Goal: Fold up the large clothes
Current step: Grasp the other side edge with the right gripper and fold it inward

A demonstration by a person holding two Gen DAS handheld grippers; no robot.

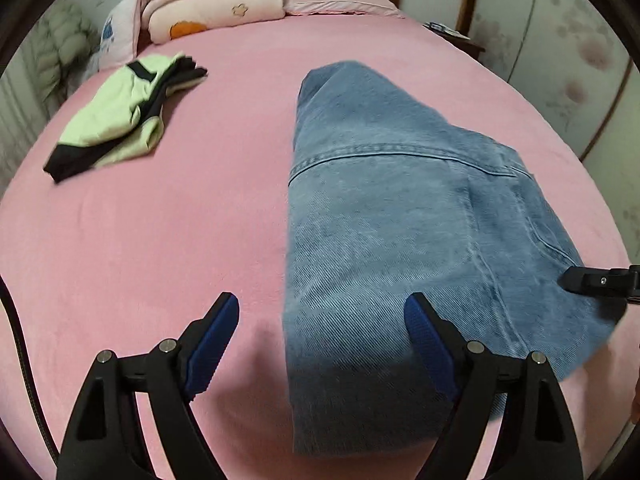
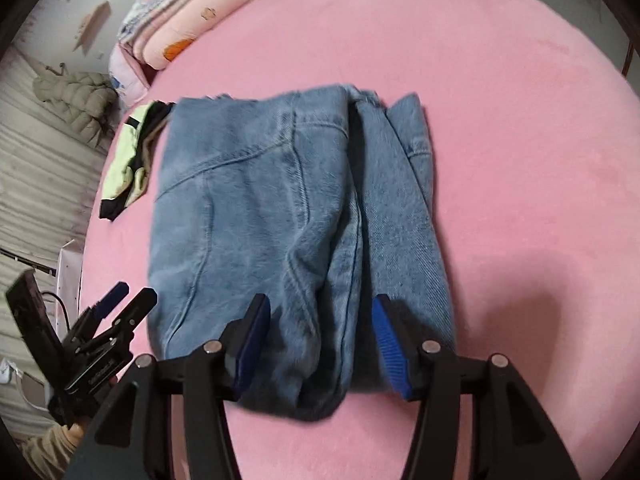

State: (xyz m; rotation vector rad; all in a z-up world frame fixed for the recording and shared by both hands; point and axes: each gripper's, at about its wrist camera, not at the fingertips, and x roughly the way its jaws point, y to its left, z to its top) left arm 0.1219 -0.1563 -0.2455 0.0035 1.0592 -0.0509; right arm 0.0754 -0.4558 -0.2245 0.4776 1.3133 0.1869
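A: Left wrist view first?
B: The left gripper [image 1: 322,334] hangs with jaws spread, holding nothing, over the near edge of the folded denim garment [image 1: 400,220] on the pink bed [image 1: 160,240]. A green-and-black garment [image 1: 116,116] lies well apart; folded quilts [image 1: 212,4] sit at the head.

A: Right wrist view?
B: The right gripper [image 2: 320,338] is spread wide too, above the denim's near end [image 2: 280,220]. The left gripper [image 2: 120,304] shows beside the denim.

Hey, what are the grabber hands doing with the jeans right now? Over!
Left gripper open, right gripper open, neither holding. Denim garment lies folded on pink bed. Green-black garment apart, not in way.
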